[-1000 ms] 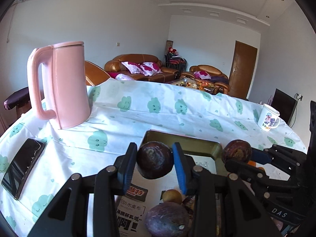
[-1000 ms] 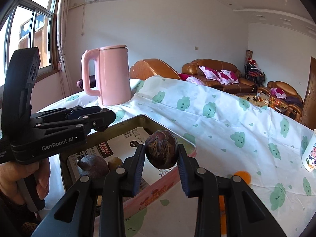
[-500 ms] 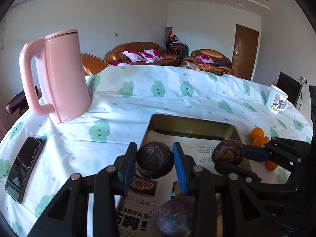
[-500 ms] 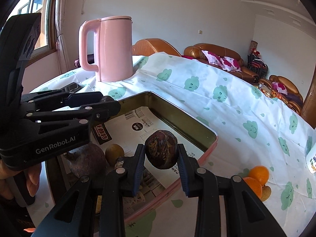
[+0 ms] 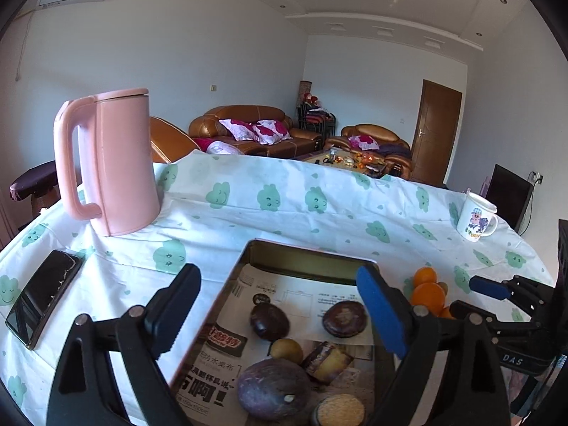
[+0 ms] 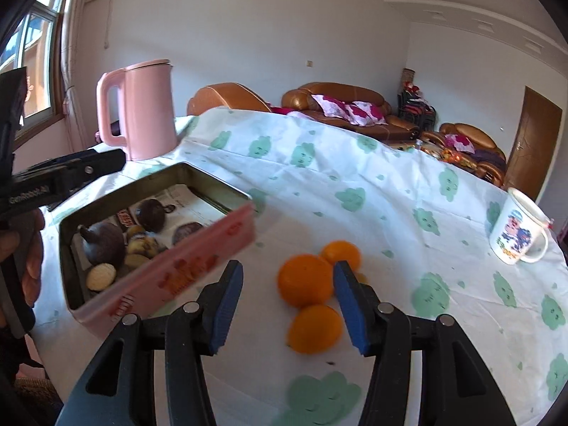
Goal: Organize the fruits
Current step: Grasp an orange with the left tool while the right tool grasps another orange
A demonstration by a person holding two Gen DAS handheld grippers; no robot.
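A metal tin lined with printed paper holds two dark passion fruits, a bigger purple fruit and a small yellow-green one. My left gripper hovers over the tin, its jaws opening wide with nothing between them. Three oranges lie on the tablecloth right of the tin. My right gripper is just above and in front of them, jaws opening, pads touching no fruit. The oranges also show in the left wrist view.
A pink kettle stands at the back left, a black phone lies left of the tin, and a printed mug stands at the far right. The cloth-covered table drops away beyond the kettle. A hand grips the left tool.
Both grippers have let go of their passion fruits, which now lie in the tin. The left jaws spread wide. The right gripper swung right, from above the tin to the oranges.
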